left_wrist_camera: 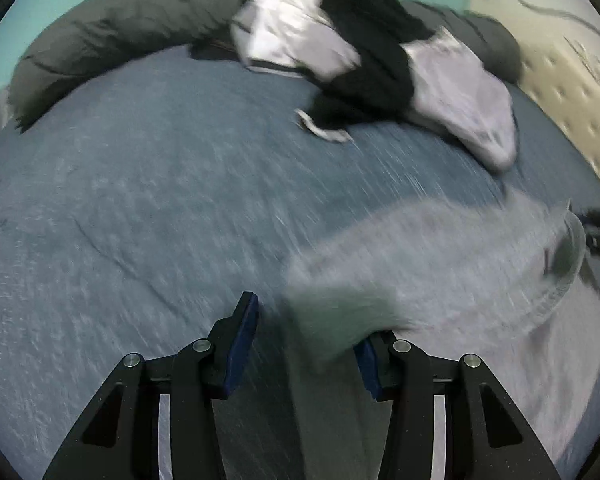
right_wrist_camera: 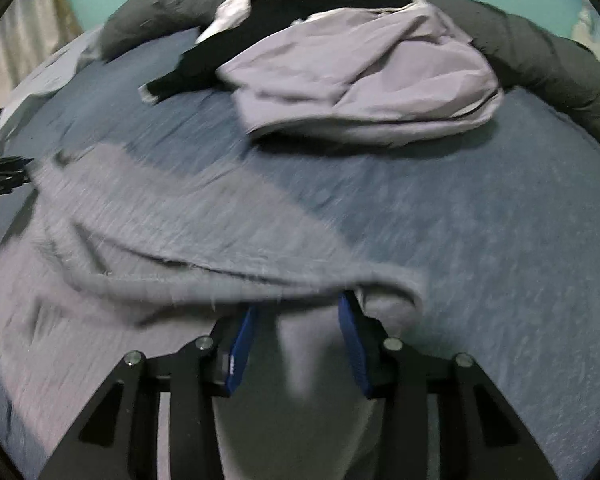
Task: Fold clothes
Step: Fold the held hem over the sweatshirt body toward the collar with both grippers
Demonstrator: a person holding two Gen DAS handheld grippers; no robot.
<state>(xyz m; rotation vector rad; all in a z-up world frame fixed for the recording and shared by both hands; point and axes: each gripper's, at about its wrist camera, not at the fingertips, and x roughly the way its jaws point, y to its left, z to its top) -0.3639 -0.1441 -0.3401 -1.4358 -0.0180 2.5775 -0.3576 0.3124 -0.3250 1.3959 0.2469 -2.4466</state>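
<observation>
A light grey knit garment (left_wrist_camera: 440,264) lies spread on the blue bed sheet (left_wrist_camera: 140,200). In the left wrist view my left gripper (left_wrist_camera: 312,320) stands open at the garment's edge; a blurred fold of it drapes over the right finger, and the left pad (left_wrist_camera: 242,344) is bare and apart from the cloth. In the right wrist view the same garment (right_wrist_camera: 160,232) runs to the left. My right gripper (right_wrist_camera: 300,304) is open, its fingertips tucked under a raised fold, with a ridge of cloth between the blue pads (right_wrist_camera: 242,344) but not pressed by them.
At the back of the bed lies a pile of a pale lilac garment (right_wrist_camera: 360,80) and a black garment (left_wrist_camera: 372,48), against a rolled dark grey duvet (left_wrist_camera: 112,32). A teal wall is behind. The other gripper shows dark at the frame edge (right_wrist_camera: 0,172).
</observation>
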